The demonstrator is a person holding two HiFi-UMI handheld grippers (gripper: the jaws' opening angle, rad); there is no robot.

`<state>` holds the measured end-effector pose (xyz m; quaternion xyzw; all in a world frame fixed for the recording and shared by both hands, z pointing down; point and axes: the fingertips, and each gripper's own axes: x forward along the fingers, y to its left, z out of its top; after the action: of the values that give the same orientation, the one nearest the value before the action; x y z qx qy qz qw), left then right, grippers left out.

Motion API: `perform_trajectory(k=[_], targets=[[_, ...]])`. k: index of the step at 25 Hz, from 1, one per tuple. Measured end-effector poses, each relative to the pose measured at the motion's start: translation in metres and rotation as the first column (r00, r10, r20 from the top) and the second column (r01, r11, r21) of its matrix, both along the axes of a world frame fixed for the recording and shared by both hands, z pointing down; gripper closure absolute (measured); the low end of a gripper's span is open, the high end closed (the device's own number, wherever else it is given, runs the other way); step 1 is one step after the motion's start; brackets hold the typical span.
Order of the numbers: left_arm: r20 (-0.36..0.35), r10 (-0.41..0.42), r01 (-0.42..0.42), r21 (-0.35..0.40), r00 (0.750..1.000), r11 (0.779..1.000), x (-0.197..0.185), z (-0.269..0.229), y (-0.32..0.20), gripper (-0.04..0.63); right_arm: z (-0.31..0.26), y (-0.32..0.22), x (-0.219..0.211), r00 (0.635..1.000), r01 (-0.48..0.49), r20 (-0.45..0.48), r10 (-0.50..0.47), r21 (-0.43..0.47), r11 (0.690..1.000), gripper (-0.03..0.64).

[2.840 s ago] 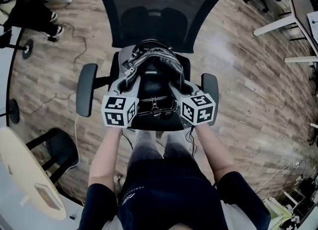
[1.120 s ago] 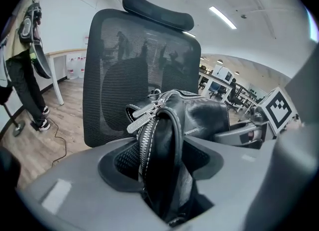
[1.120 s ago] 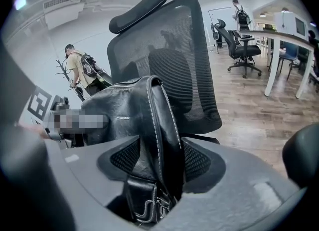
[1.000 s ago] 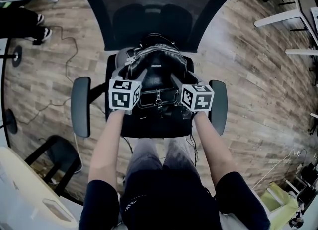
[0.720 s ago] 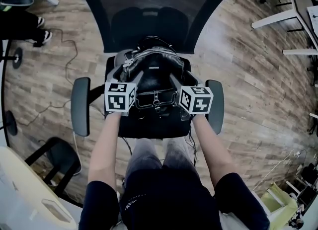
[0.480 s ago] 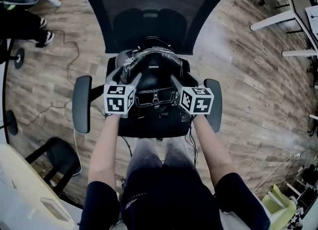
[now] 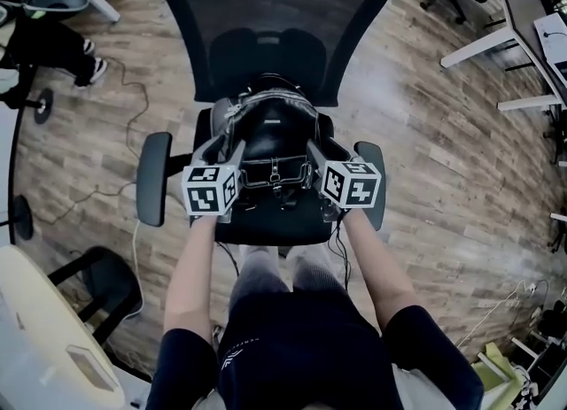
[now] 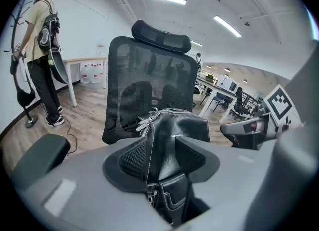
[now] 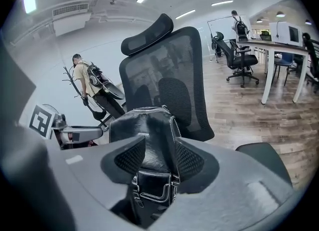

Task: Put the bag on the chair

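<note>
Closing partway-open jaws on the black leather bag point(image 7: 270, 129) from both ends: left gripper point(image 7: 229, 150) at its left end, right gripper point(image 7: 321, 151) at its right end, pads against the leather on either side. Standing upright on the seat point(image 7: 266, 222) of the black office chair point(image 7: 275, 10), between the two armrests point(image 7: 153, 178), zipped top just before the mesh backrest. Farther off, wood-plank floor point(image 7: 425, 134), white desks point(image 9: 269, 50), a person point(image 8: 42, 50) standing with a backpack.

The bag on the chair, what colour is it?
The bag is black with pale stitching along its seams. The left gripper view shows it best.
</note>
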<state>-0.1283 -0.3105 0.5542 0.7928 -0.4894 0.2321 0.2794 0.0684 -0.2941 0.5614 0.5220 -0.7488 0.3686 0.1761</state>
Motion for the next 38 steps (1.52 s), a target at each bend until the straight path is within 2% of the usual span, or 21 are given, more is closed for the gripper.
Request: perform_trajectory(k=[3, 8, 13, 15, 25, 38], targets=[[-0.001, -0.046, 0.046, 0.0, 0.999, 0.999, -0.007, -0.007, 0.01, 0.456, -0.01, 0.005, -0.001, 1.0, 0.015, 0.014, -0.015, 0.013, 1.0, 0.478], [-0.03, -0.111, 0.111, 0.003, 0.993, 0.994, -0.013, -0.018, 0.025, 0.525, -0.024, 0.013, 0.001, 1.0, 0.021, 0.017, -0.022, 0.033, 0.999, 0.53], [-0.048, -0.123, 0.124, 0.013, 0.991, 0.992, -0.011, -0.029, 0.033, 0.559, -0.03, 0.023, 0.007, 1.0, 0.016, -0.002, -0.016, 0.037, 0.999, 0.611], [-0.047, -0.129, 0.13, 0.02, 0.99, 0.991, -0.01, -0.033, 0.036, 0.58, -0.033, 0.025, 0.009, 1.0, 0.017, -0.005, -0.016, 0.035, 0.999, 0.614], [-0.021, -0.094, 0.095, 0.015, 0.995, 0.995, -0.007, -0.045, 0.054, 0.58, -0.042, 0.041, 0.004, 0.997, 0.067, -0.049, -0.067, 0.01, 0.998, 0.615], [0.011, -0.089, 0.089, 0.009, 0.996, 0.996, -0.015, -0.054, 0.067, 0.58, -0.054, 0.051, 0.001, 0.999, 0.04, -0.036, -0.039, 0.015, 0.999, 0.615]])
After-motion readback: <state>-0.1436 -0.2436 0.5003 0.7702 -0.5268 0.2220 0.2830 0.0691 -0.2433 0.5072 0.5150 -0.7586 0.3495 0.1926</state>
